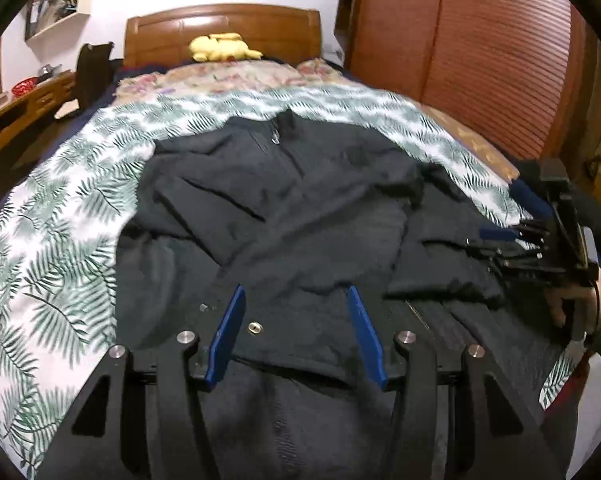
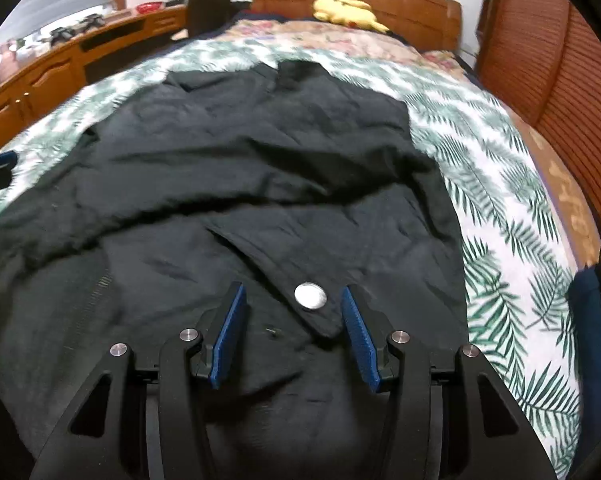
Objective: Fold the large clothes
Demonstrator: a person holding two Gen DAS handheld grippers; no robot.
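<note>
Jacket (image 1: 284, 208), black, lies spread on the palm-leaf bedspread (image 1: 52, 240), sleeves already crossed inward. Left gripper (image 1: 296, 300) and right gripper (image 2: 292, 300) hover low over its near hem, jaws apart, nothing clamped; probably lining up to lift the hem. Silver snap button (image 2: 310, 296) sits between the right fingers.

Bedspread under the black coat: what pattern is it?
Green palm leaves on white, clearest in the right wrist view.

Left gripper (image 1: 295, 292) and right gripper (image 2: 292, 292) both tilt downward, jaws apart, apparently gripping nothing.
</note>
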